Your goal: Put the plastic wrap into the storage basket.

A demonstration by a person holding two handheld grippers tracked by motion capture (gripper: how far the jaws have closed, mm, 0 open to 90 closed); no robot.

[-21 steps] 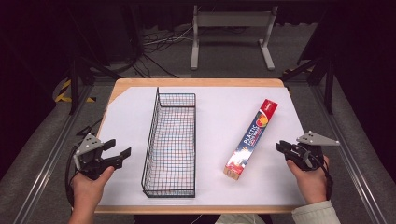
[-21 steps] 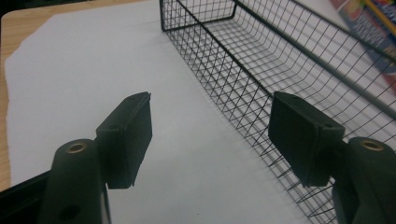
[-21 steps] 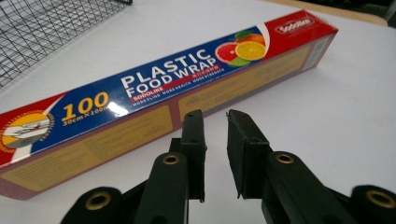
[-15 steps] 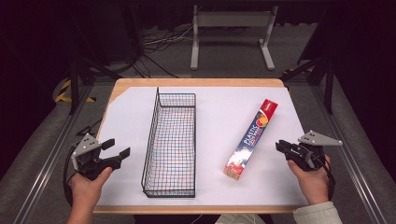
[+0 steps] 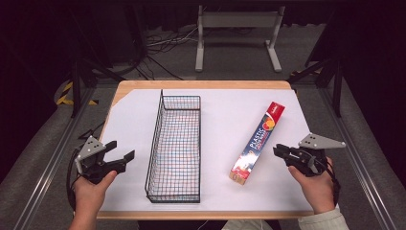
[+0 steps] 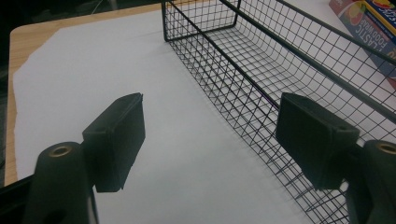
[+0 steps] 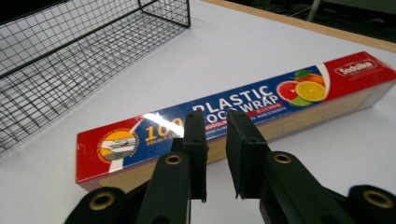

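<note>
**Two hand-held grippers flank basket and wrap box**

On the white-covered wooden desk (image 5: pixel 218 191), seen from the high view, a long black wire basket (image 5: pixel 174 148) lies left of centre and a long red-and-blue cardboard box of plastic food wrap (image 5: pixel 257 142) lies slanted to its right. The left hand-held gripper (image 5: pixel 122 158) sits near the basket's left side, jaws spread and empty. The right hand-held gripper (image 5: pixel 278 152) points at the box's near end, close beside it.

From the left gripper view, the basket (image 6: pixel 261 70) runs along the right, its wall behind the right jaw.

From the right gripper view, the jaws are nearly together, a narrow gap between them and nothing inside; the box (image 7: pixel 243 116) lies just beyond their tips.
</note>
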